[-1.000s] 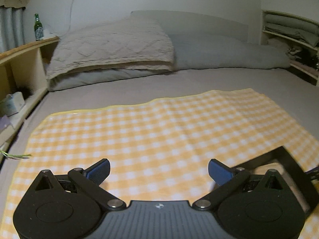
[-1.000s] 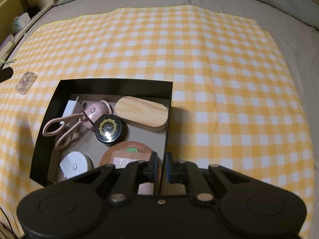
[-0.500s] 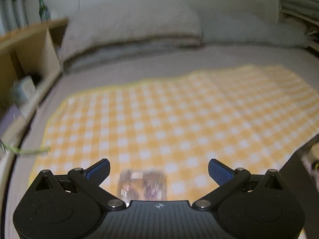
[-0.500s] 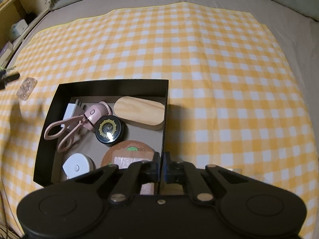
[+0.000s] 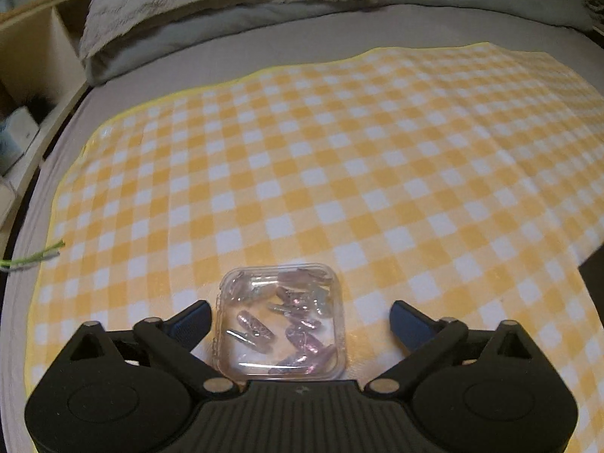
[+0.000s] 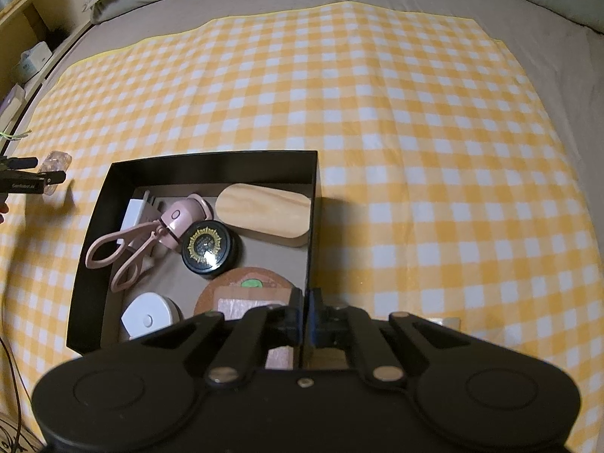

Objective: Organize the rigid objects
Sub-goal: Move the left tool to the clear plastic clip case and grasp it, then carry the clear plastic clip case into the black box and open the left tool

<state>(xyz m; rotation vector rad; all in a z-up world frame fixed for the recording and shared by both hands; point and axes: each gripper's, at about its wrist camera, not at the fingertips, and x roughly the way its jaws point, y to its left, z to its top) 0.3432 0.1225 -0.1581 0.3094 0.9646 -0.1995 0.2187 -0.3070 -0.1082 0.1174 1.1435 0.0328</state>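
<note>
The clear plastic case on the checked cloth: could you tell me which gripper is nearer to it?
Left. The left gripper straddles the clear plastic case; the right gripper clamps the black box wall.

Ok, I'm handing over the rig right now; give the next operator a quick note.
Left gripper: open, jaws just closing slightly, astride the clear case on the checked cloth, not gripping yet.
Right gripper: shut on the black box wall.
Done: eyelash curler, wooden piece, black jar, white case lie boxed.
Left: grip the clear case, box it.
</note>
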